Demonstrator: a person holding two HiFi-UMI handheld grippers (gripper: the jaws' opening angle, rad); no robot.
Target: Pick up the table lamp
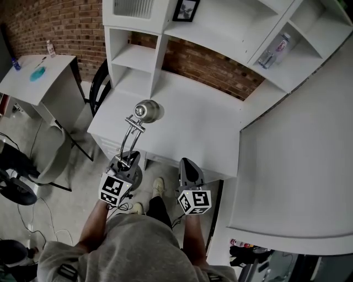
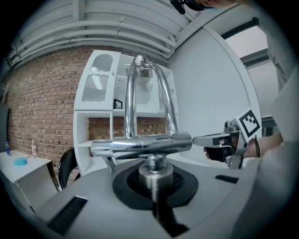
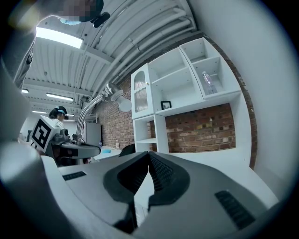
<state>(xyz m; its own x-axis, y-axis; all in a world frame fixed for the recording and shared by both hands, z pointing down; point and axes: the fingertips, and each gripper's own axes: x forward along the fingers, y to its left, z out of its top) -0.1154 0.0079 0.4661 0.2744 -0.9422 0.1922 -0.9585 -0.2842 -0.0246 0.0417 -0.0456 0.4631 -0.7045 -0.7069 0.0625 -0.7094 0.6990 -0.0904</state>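
A chrome table lamp is held off the white desk [image 1: 187,124], out past its front edge. Its round head [image 1: 148,111] hangs over the desk's left part and its twin arms [image 1: 133,136] slope down to my left gripper [image 1: 126,161]. That gripper is shut on the lamp's short stem [image 2: 154,179], just under a chrome crossbar [image 2: 140,144]. The lamp's base is hidden below the gripper. My right gripper [image 1: 187,167] sits beside it at the desk edge, shut with nothing held [image 3: 148,155]. It also shows level with the lamp in the left gripper view [image 2: 208,140].
A white shelf unit [image 1: 132,55] stands on the desk against a brick wall, with a picture frame [image 1: 186,10] and a water bottle [image 1: 276,50]. A black chair [image 1: 99,85] and a small white table [image 1: 38,77] stand left. A white counter [image 1: 298,165] runs along the right.
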